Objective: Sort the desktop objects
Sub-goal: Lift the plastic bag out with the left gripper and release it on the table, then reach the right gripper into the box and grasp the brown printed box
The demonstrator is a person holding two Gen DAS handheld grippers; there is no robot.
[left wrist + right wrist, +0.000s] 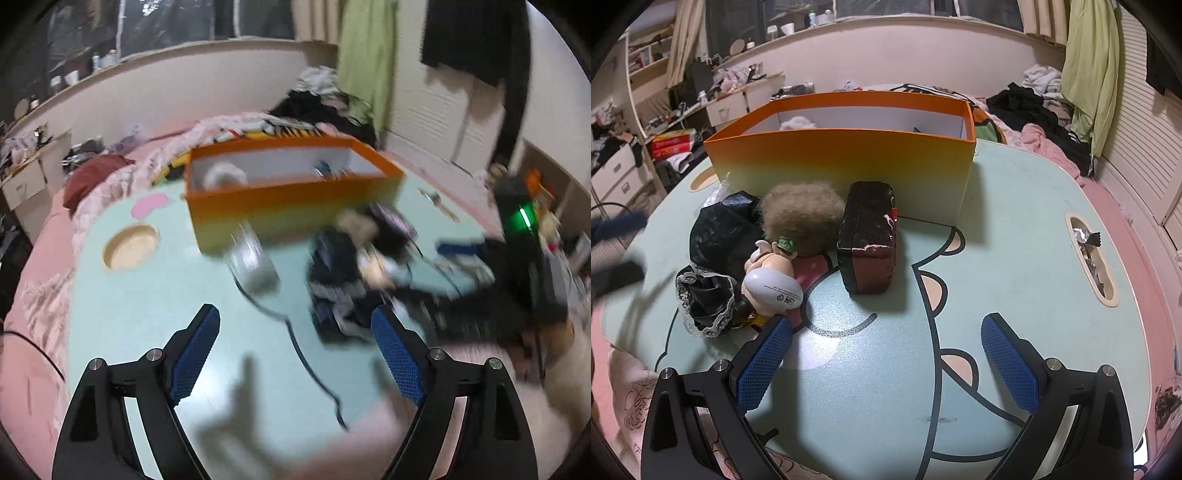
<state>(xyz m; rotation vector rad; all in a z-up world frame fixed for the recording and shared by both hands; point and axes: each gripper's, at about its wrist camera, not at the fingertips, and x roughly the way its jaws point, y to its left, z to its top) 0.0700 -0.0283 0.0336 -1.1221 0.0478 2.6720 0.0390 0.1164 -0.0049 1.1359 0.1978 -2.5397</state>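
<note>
Grippers hang wide over the table, clutter waiting in front of the orange box

Fingers first, since they are nearest. The right gripper (886, 354) hovers above the pale green table (1015, 229), jaws spread wide with bare tabletop between the blue pads. It holds nothing. Its left pad sits just beside the pig figurine (772, 273), though I cannot tell whether it touches.

The left gripper (295, 350) also stands wide open and empty. Only the table and a dark cable (306, 365) show between its pads. Its view is smeared, so finer detail is lost.

Beyond the right gripper, the items to be sorted bunch together on the near side of the orange box (842, 162). The pig figurine leans against a black lace-trimmed cloth (713, 266). Behind it a ball of brown fluff (801, 218) lies close to the box's front wall. A dark red case (868, 251) stands just right of the fluff, also near that wall. My guess is that they are heaped there so each is a short lift over the rim.

The box itself sits open-topped at the far side of the table. Something white (798, 122) already lies in its left end and a small dark object sits toward its right end, so sorting looks partly done.

Right of the box, a slot in the table holds crumpled foil wrappers (1089, 251).
</note>
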